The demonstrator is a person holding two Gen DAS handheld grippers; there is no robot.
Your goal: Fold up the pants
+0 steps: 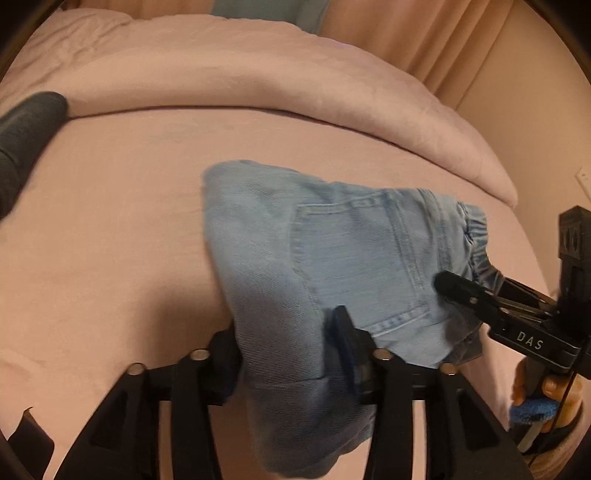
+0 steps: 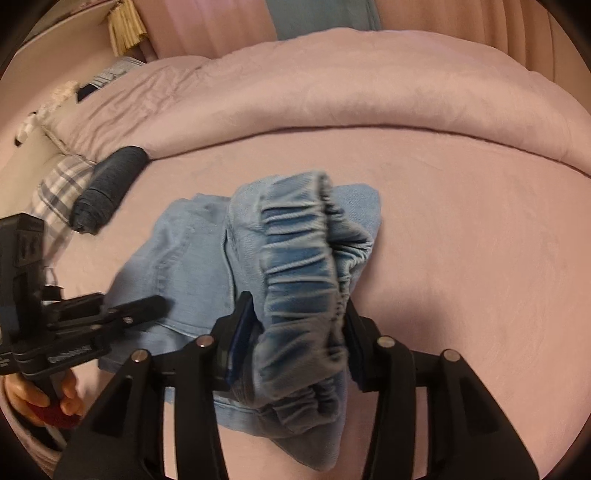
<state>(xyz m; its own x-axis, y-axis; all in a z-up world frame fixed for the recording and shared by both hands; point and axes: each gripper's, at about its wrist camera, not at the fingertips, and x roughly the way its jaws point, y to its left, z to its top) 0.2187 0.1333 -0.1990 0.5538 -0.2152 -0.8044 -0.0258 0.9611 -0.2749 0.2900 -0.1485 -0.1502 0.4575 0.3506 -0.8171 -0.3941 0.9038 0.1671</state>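
Note:
Light blue denim pants lie bunched on the pink bed, back pocket up. My left gripper is shut on a thick fold of the pants at their near edge. My right gripper is shut on the gathered elastic waistband. In the left wrist view the right gripper comes in from the right onto the waistband end. In the right wrist view the left gripper comes in from the left onto the pants.
A pink bed sheet lies under the pants. A folded-back pink duvet runs across the far side. A rolled dark grey garment lies at the left by a checked pillow. Curtains hang behind.

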